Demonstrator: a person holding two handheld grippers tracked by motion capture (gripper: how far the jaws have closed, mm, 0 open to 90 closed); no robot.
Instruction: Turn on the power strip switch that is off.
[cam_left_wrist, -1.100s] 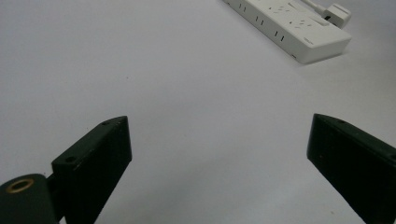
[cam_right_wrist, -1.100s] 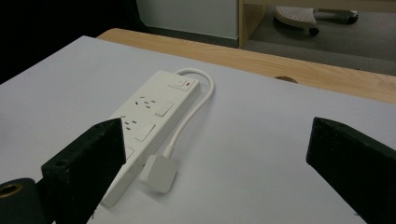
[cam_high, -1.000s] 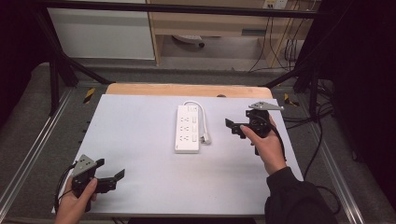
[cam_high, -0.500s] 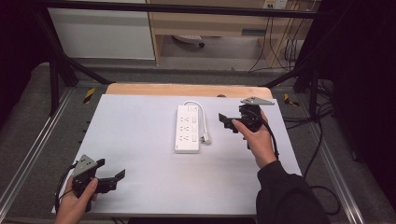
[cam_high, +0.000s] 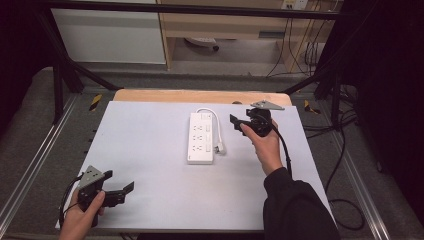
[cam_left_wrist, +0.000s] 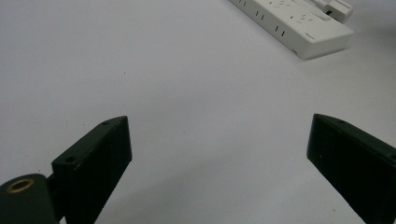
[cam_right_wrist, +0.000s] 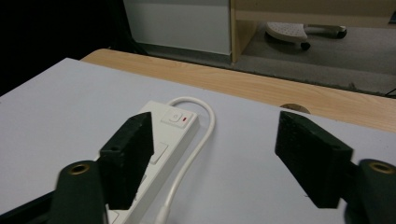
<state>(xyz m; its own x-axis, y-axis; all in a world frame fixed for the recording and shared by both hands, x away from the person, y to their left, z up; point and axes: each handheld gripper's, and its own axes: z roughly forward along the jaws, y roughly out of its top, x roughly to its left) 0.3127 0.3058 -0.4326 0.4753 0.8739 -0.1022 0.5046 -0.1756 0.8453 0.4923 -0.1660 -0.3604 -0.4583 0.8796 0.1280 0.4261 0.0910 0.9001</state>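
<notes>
the power strip (cam_high: 201, 137) lies flat near the middle of the white table (cam_high: 150, 150), a little toward the far side, and nothing has hold of it yet, so the work looks to be at its very start. the right gripper (cam_high: 239, 125) hovers just beside the strip's far end, on its right, with its jaws spread wide and nothing between them; in the right gripper view the strip's switch (cam_right_wrist: 177, 117) sits in the gap ahead of the jaws, so a reach for that end of the strip seems the step in hand. the left gripper (cam_high: 120, 192) rests at the near left corner of the table, well apart from the strip, its jaws also wide apart and empty, with the strip off at the top right of its own view (cam_left_wrist: 299, 23). the strip's long axis runs from the person's side toward the far edge of the table, nearly square to that edge. its switch end points away from the person, and the cord (cam_high: 216, 120) leaves that end, loops round and comes back down the strip's right side to the plug (cam_high: 220, 148), which lies on the table touching or just beside the strip's right edge. what is left is everything: closing in, gripping or pressing, and whatever handling follows.
</notes>
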